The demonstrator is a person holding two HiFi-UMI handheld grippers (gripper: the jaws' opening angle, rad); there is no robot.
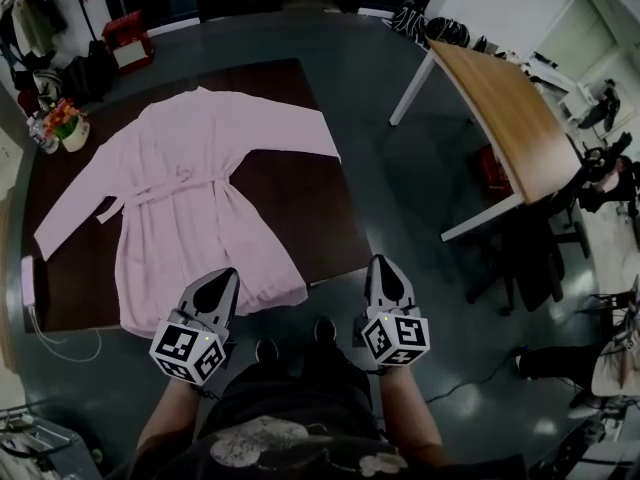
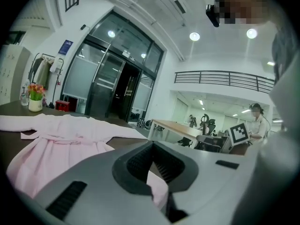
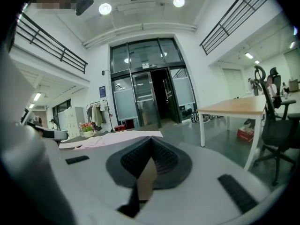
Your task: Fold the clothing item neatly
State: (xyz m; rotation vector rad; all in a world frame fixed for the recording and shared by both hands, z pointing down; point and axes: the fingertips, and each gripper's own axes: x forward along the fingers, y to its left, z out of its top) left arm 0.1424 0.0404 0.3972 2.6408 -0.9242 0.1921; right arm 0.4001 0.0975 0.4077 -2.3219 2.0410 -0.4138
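A pale pink robe (image 1: 190, 183) lies spread flat on the dark brown table (image 1: 300, 213), sleeves out to both sides and the belt tied at the waist. My left gripper (image 1: 222, 280) hovers over the robe's near hem at the table's front edge, jaws shut with nothing clamped. From the left gripper view, the robe (image 2: 61, 144) stretches ahead of the closed left gripper (image 2: 152, 144). My right gripper (image 1: 384, 268) is shut and empty, just off the table's near right corner. The right gripper view shows the closed right gripper (image 3: 151, 139), with the robe (image 3: 117, 137) far off to the left.
A wooden desk (image 1: 500, 108) with white legs stands to the right, with a dark office chair (image 1: 530, 258) beside it. A flower pot (image 1: 70, 128) sits at the table's far left corner. A white power strip (image 1: 28, 278) with a cable lies at the left edge. A red box (image 1: 128, 40) is on the floor behind.
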